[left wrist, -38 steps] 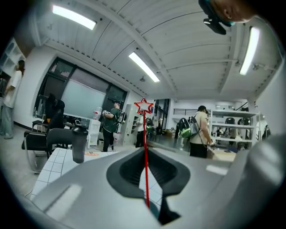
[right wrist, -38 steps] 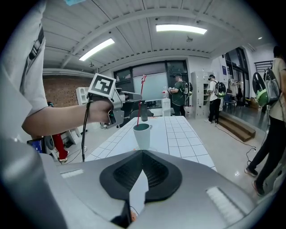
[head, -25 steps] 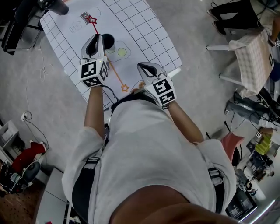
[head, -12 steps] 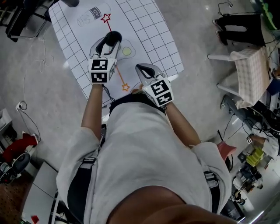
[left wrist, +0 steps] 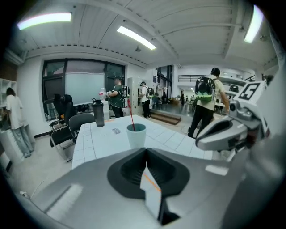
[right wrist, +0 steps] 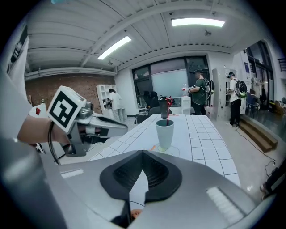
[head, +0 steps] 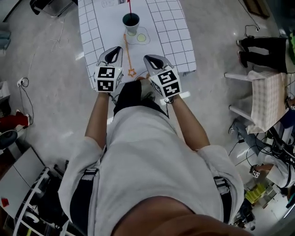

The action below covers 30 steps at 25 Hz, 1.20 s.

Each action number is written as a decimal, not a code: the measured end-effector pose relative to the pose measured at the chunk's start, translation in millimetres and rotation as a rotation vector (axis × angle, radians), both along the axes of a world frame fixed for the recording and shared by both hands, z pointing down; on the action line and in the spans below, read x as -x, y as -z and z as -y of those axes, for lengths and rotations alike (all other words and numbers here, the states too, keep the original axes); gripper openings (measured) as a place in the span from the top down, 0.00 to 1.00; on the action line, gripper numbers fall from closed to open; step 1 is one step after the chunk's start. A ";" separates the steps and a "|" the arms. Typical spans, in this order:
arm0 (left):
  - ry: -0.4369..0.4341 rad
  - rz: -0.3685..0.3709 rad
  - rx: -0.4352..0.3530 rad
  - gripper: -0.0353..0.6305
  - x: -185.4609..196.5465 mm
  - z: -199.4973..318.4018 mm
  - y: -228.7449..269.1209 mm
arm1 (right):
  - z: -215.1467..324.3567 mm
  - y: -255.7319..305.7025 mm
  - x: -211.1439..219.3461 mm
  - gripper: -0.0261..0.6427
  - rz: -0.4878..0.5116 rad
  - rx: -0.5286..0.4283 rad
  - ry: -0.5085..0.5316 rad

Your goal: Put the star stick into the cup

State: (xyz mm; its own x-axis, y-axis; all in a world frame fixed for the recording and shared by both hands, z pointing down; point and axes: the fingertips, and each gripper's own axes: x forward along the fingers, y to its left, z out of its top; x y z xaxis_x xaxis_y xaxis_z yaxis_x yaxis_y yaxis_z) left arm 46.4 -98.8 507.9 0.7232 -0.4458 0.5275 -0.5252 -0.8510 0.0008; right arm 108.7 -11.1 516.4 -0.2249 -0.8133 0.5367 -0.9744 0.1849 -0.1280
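White gridded table (head: 180, 32): cup (head: 131, 23) upright, orange star stick (head: 127, 50) (maybe printed) flat beside it, dark bottle (left wrist: 98, 113) at far end

Red star stick (head: 129, 5) now in cup (head: 132, 30); left gripper (head: 115, 50) withdrawn, fingers (left wrist: 80, 192) closing empty
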 end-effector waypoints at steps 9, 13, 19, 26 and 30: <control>0.100 0.003 0.050 0.94 78.0 -32.6 -6.4 | 8.1 -15.9 33.0 0.96 -0.028 0.102 0.084; 0.105 -0.021 0.086 0.94 94.3 -9.7 -16.2 | 25.7 -23.5 51.5 0.96 -0.229 0.101 0.341; 0.078 -0.042 0.166 0.94 105.7 15.2 -36.6 | 49.4 -59.5 78.0 0.96 -0.650 0.131 0.879; 0.029 -0.034 0.213 0.94 119.3 25.0 -51.7 | 72.3 -99.7 89.5 0.96 -1.048 0.143 1.320; 0.030 -0.055 0.233 0.94 126.4 25.6 -49.5 | 66.0 -118.1 91.5 0.83 -1.178 0.172 1.497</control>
